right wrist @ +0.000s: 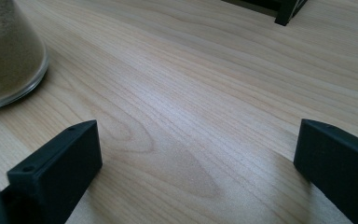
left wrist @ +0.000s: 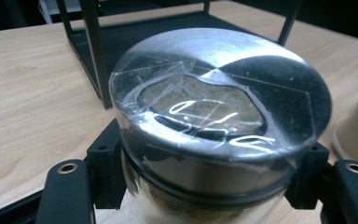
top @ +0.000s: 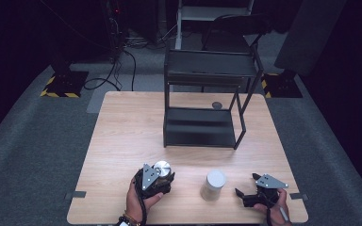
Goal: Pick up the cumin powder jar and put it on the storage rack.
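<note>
A glass jar with a taped silver lid (top: pixel 161 167) (left wrist: pixel 219 93), filled with a sandy brown powder, stands near the table's front left. My left gripper (top: pixel 162 178) (left wrist: pixel 207 161) is shut on it, its black pads pressing the glass just under the lid. A second jar (top: pixel 213 184) with a pale lid stands to the right of it; its glass base (right wrist: pixel 4 56) is at the upper left of the right gripper view. My right gripper (top: pixel 246 184) (right wrist: pixel 196 154) rests low over the wood beside that jar, open, with bare tabletop between its jaws.
A black two-tier metal rack (top: pixel 202 101) stands at the table's back middle; its lower corner post (left wrist: pixel 93 51) rises just behind the held jar and one foot (right wrist: pixel 286 11) is ahead of the right gripper. A small round grey disc (top: pixel 217 105) lies behind the rack.
</note>
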The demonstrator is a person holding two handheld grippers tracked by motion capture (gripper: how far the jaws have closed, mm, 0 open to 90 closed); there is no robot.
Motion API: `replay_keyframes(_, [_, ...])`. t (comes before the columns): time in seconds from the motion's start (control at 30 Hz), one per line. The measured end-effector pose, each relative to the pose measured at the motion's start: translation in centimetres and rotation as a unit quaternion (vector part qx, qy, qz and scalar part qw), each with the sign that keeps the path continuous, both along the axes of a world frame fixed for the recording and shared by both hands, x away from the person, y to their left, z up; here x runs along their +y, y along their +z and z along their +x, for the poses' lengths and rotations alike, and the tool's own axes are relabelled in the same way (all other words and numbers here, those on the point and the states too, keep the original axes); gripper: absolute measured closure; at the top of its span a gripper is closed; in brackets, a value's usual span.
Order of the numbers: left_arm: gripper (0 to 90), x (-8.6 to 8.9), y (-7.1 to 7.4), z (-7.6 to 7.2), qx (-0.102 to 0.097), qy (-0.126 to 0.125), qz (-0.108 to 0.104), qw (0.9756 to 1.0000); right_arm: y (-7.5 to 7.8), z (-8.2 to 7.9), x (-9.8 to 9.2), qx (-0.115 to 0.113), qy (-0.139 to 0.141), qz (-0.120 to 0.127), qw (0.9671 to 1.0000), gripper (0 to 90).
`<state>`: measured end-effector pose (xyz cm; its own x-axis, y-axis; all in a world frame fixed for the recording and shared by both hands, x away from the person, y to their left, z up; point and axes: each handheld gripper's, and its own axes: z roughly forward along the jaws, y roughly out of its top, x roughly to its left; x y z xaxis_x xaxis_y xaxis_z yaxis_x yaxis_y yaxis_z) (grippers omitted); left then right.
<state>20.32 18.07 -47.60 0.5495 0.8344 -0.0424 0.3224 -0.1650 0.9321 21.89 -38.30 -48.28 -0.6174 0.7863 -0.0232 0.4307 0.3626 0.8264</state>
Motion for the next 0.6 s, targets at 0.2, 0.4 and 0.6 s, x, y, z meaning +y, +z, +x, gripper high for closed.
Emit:
replay_keyframes(0.2, [31.3,-0.1,1.5,0.3,-0.004,0.023,-0.015,0.9996,0.0,0.0,0.0,0.0,0.0,0.0,1.0,0.4])
replay_keyframes(0.4, [31.3,-0.4,3.4,0.8,-0.017,0.024,-0.014,0.9995,0.0,-0.1,0.1,-0.003,-0.002,-0.002,1.0,0.2])
replay_keyframes(0.6, [31.3,-0.6,5.4,1.6,-0.024,0.019,-0.022,0.9993,0.0,0.0,0.1,0.0,-0.003,0.0,1.0,0.2])
